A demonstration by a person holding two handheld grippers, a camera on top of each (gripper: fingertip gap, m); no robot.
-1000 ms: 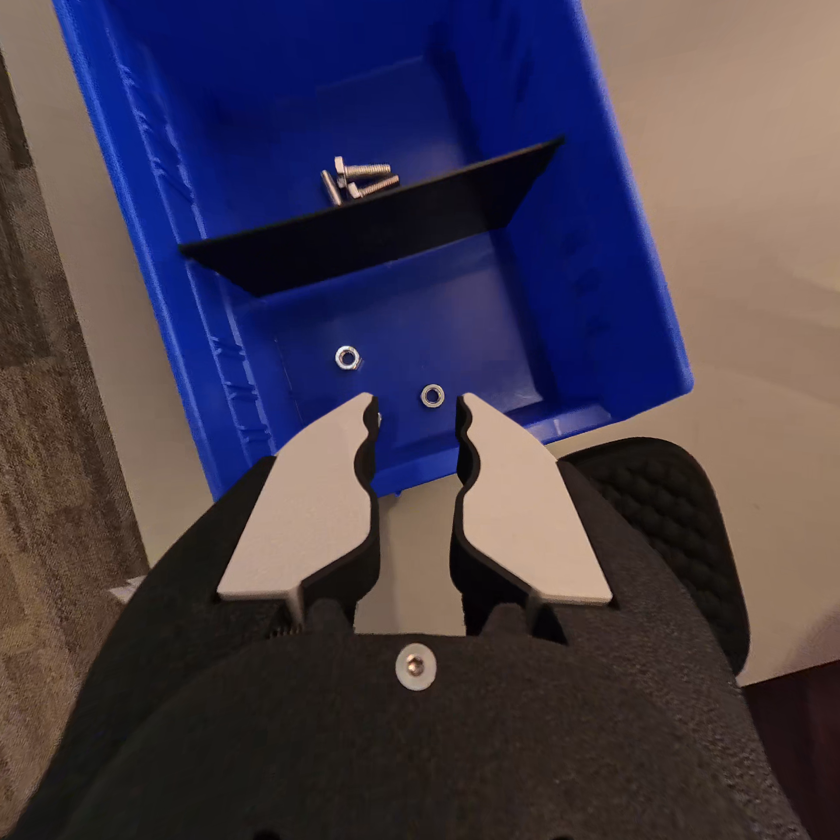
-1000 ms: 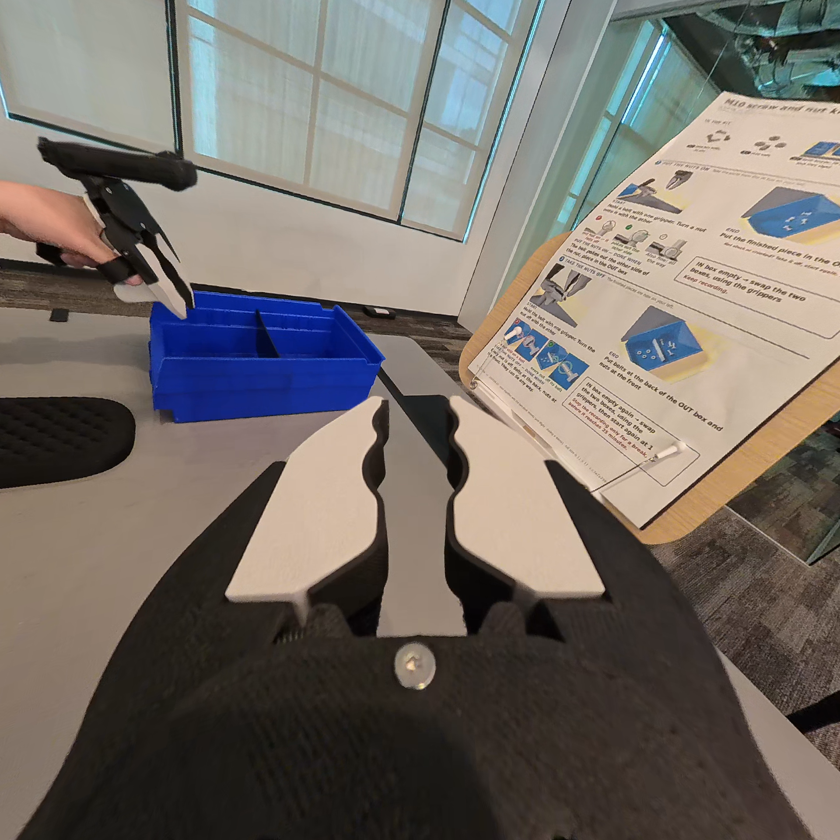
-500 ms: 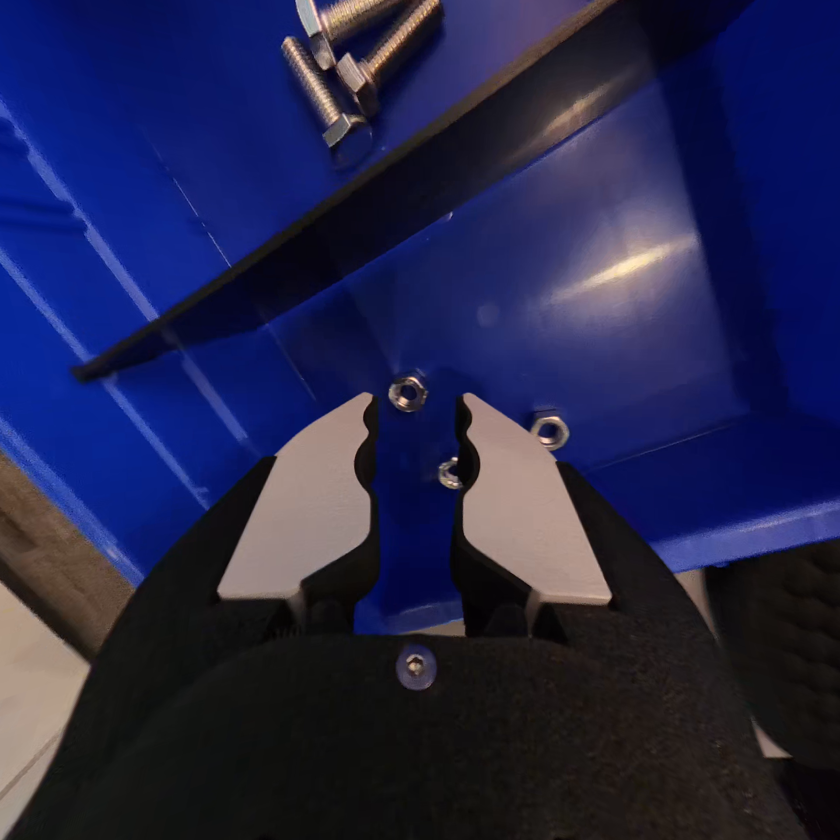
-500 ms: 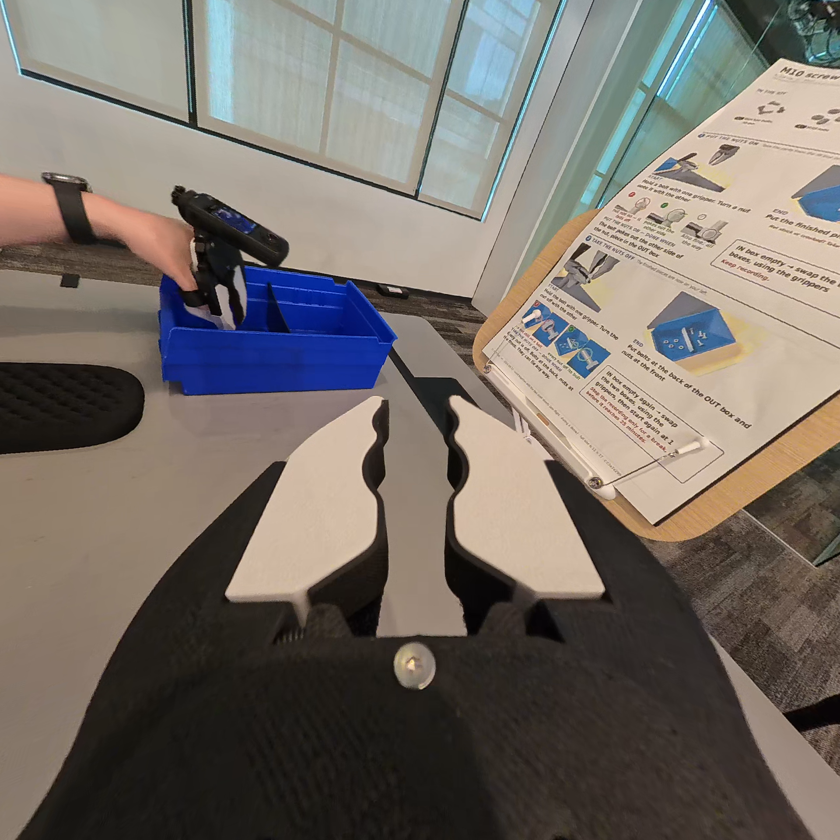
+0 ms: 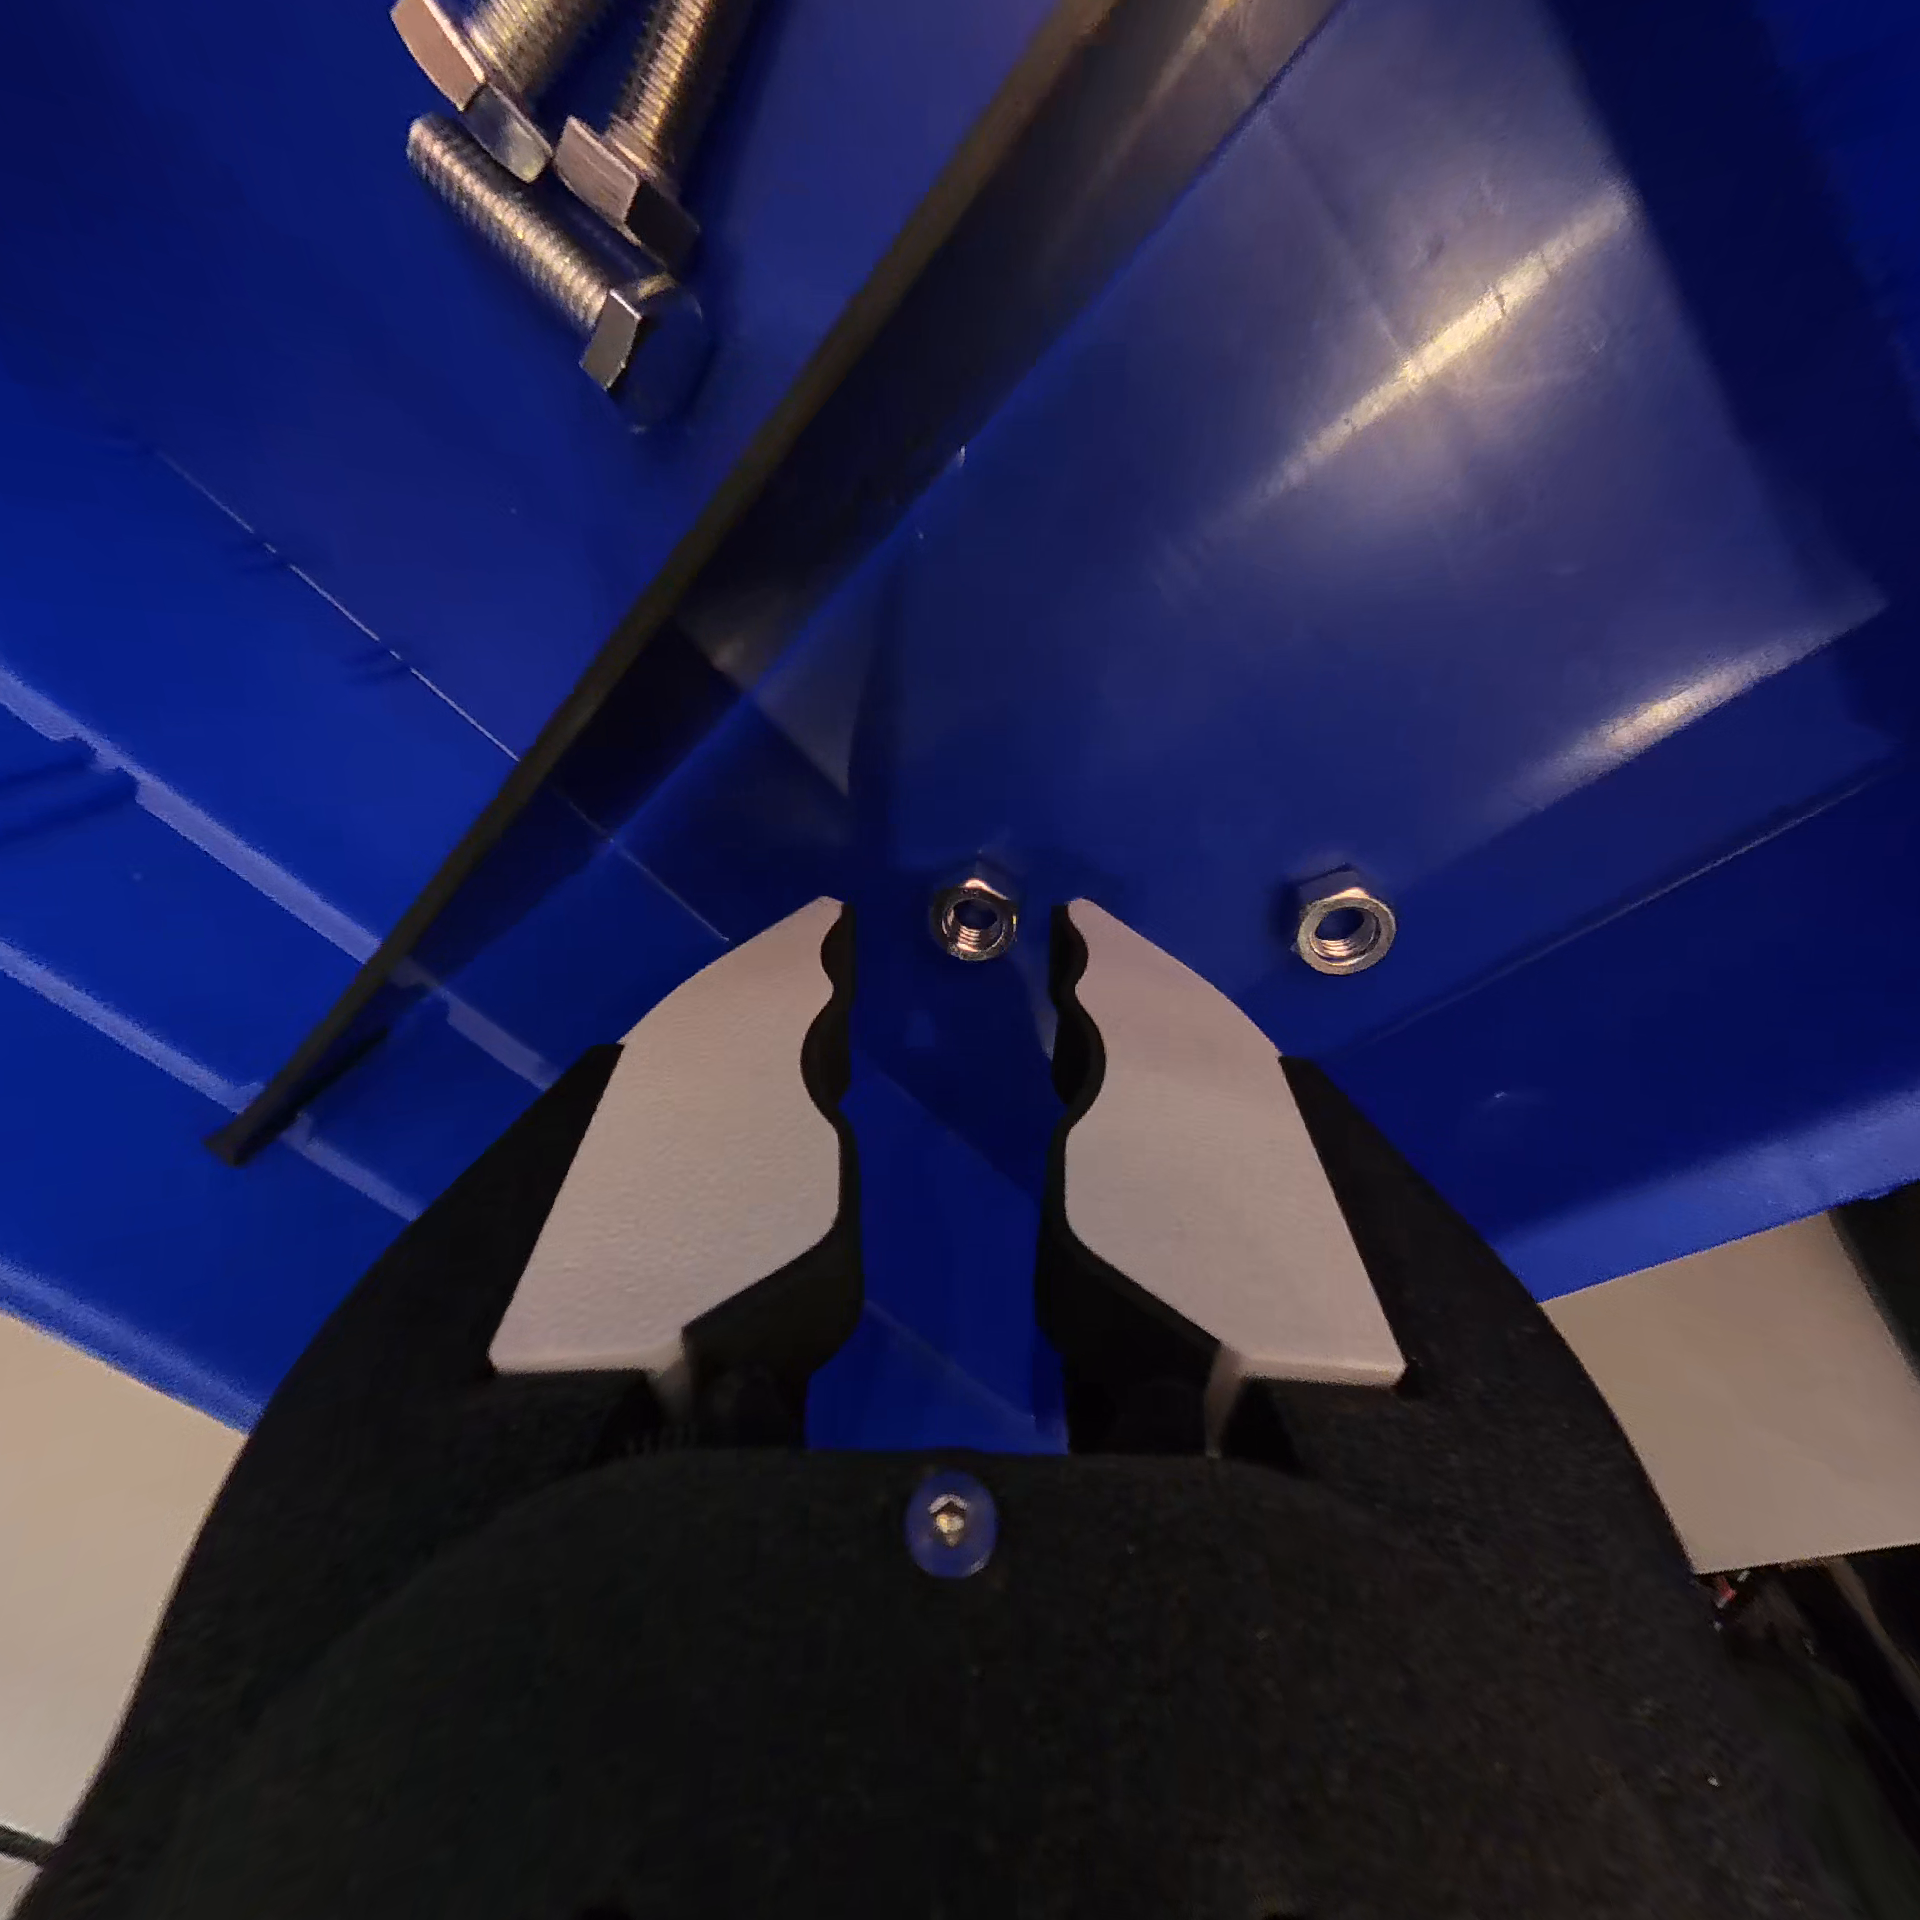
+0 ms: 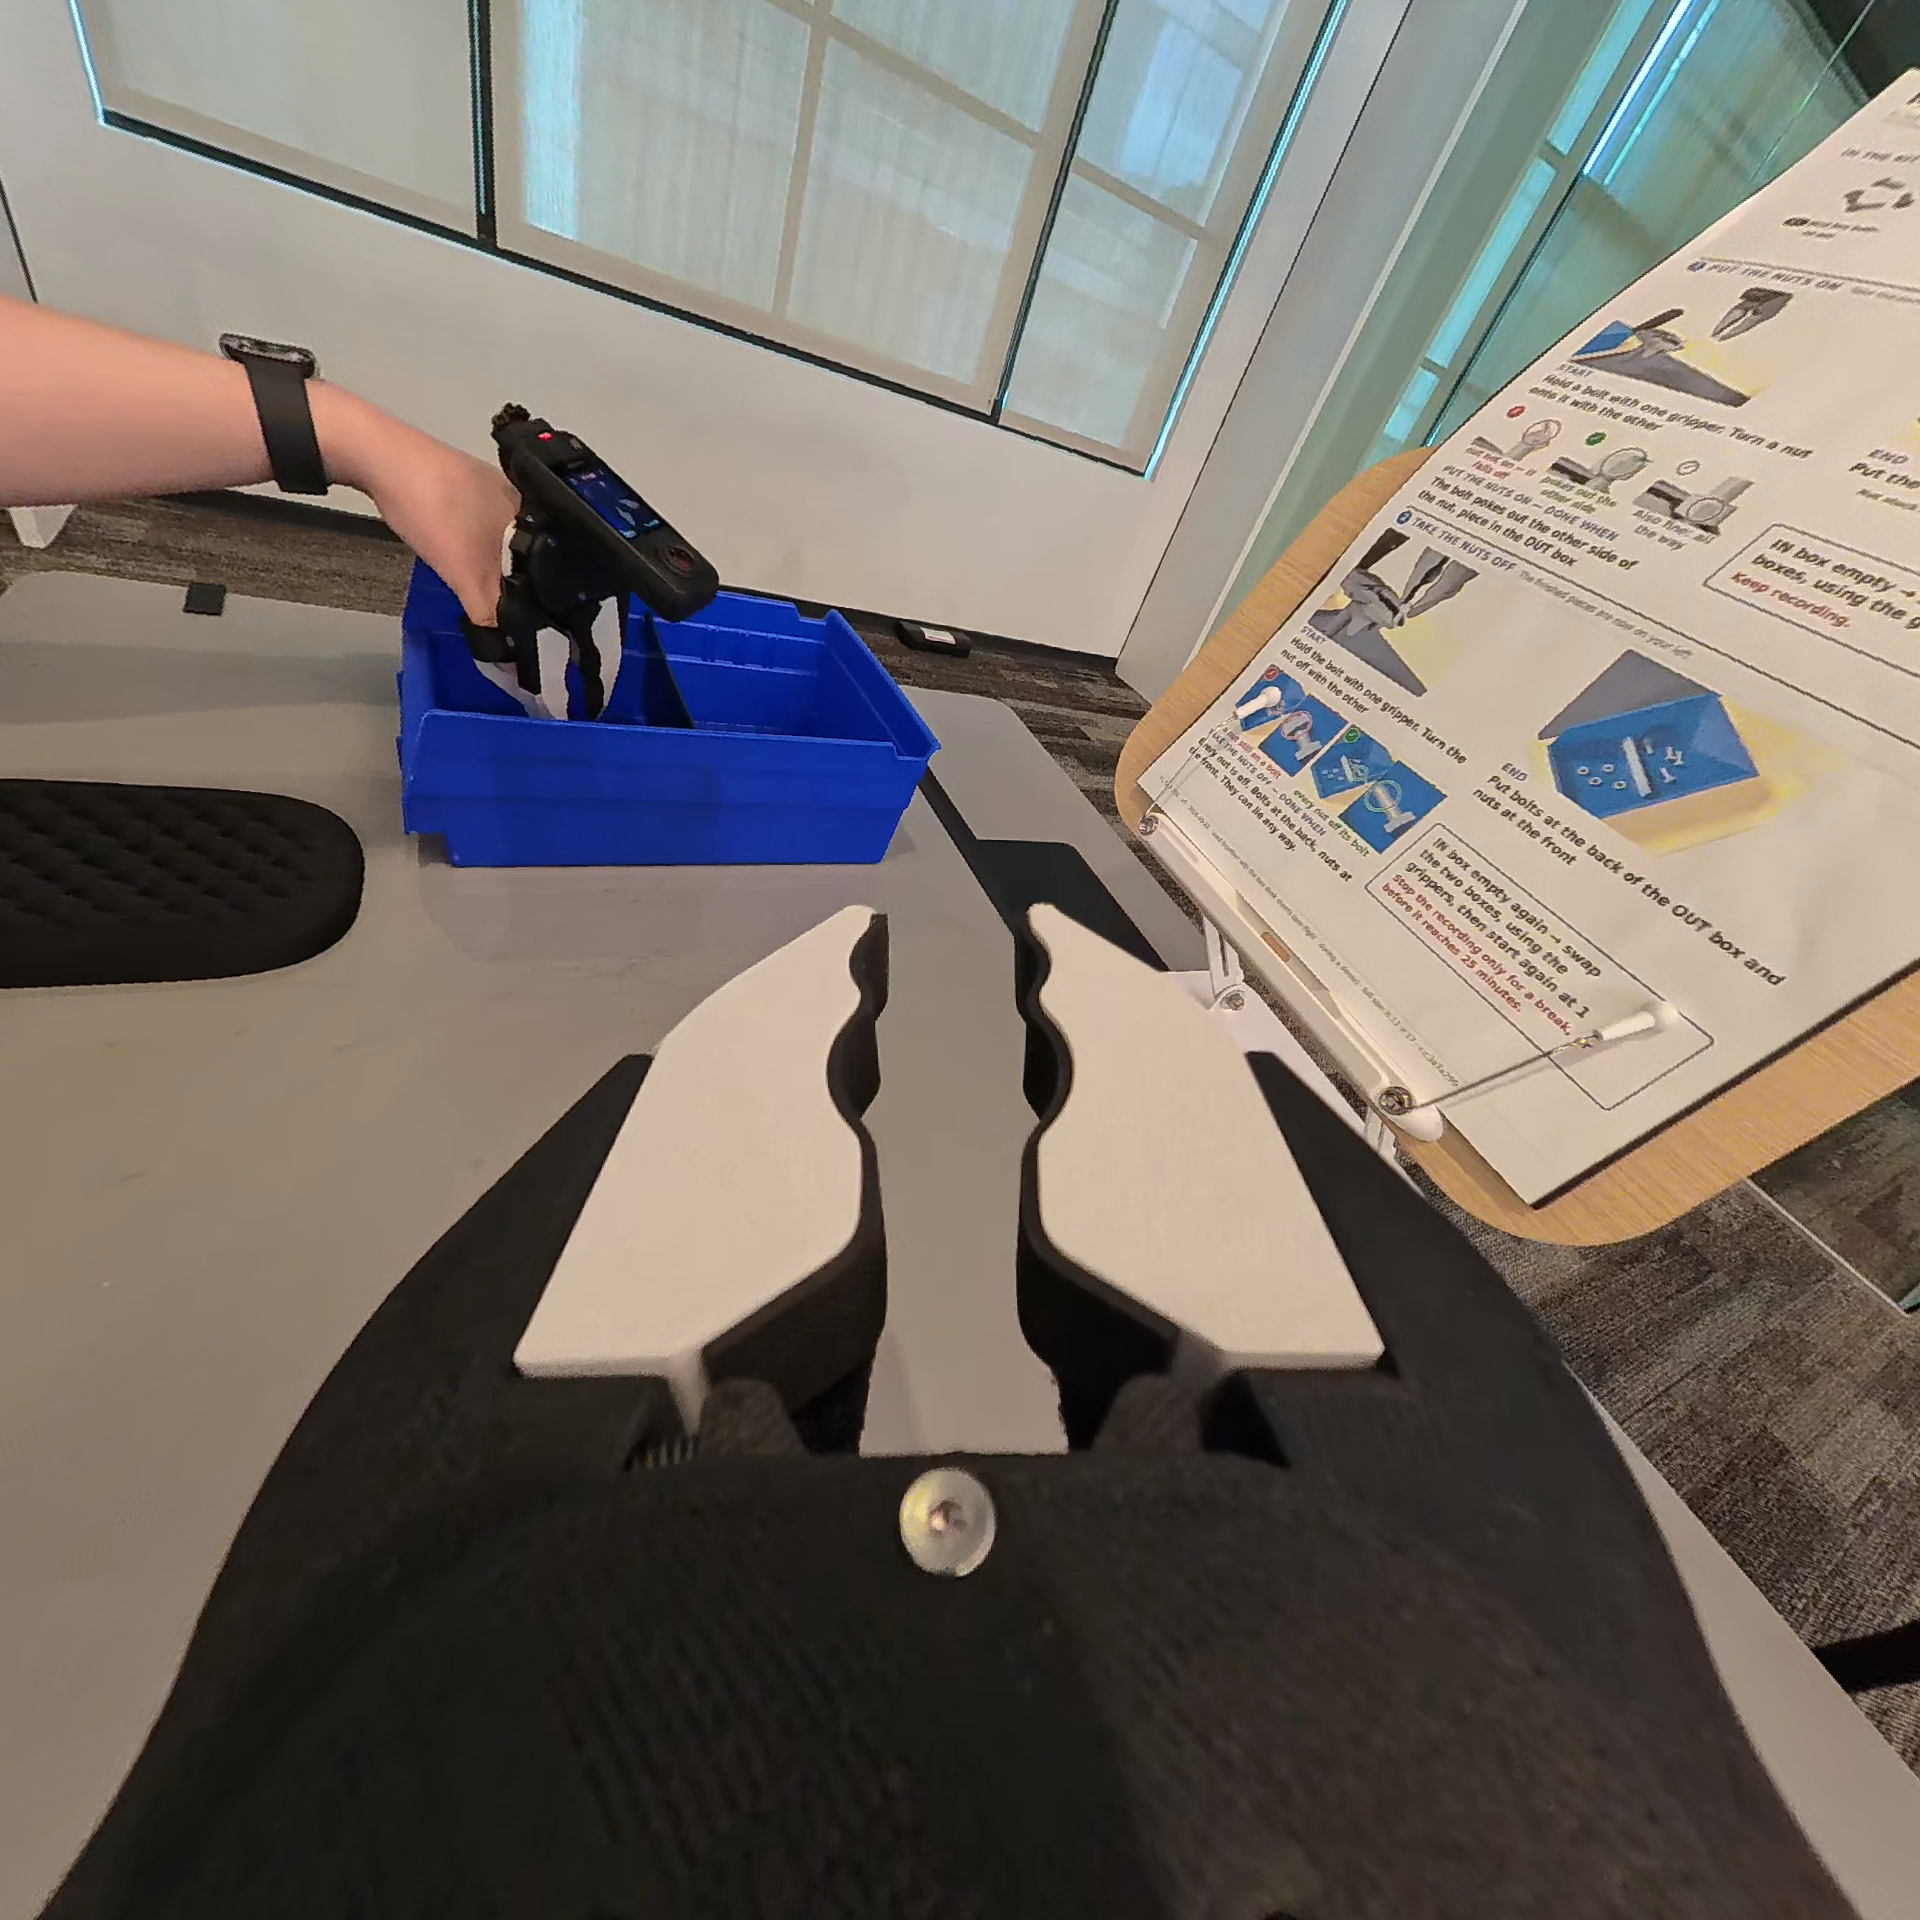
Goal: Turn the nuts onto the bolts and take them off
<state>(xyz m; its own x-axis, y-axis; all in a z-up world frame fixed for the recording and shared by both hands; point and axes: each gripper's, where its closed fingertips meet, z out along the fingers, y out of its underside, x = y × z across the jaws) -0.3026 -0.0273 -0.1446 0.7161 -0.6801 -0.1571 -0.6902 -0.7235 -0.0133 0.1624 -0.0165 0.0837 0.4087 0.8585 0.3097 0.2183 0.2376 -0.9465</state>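
We find the left tool [image 5: 951, 914] parted narrowly, empty, straddling a hex nut [image 5: 974, 922] lying flat on the blue bin [image 5: 1558, 520] floor. Risk: tips skid, flicking it. The right tool [image 6: 954, 925] idles, parted, over the tabletop [image 6: 260, 1091].

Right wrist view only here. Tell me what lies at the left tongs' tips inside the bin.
Observer: A nut lies flat on the bin floor, just ahead of the open left tongs.
Operator: Report other nuts.
Observer: A second nut lies to its right, same compartment.
Operator: Locate the bolts.
Observer: Three bolts lie bunched beyond the black divider, in the other compartment.
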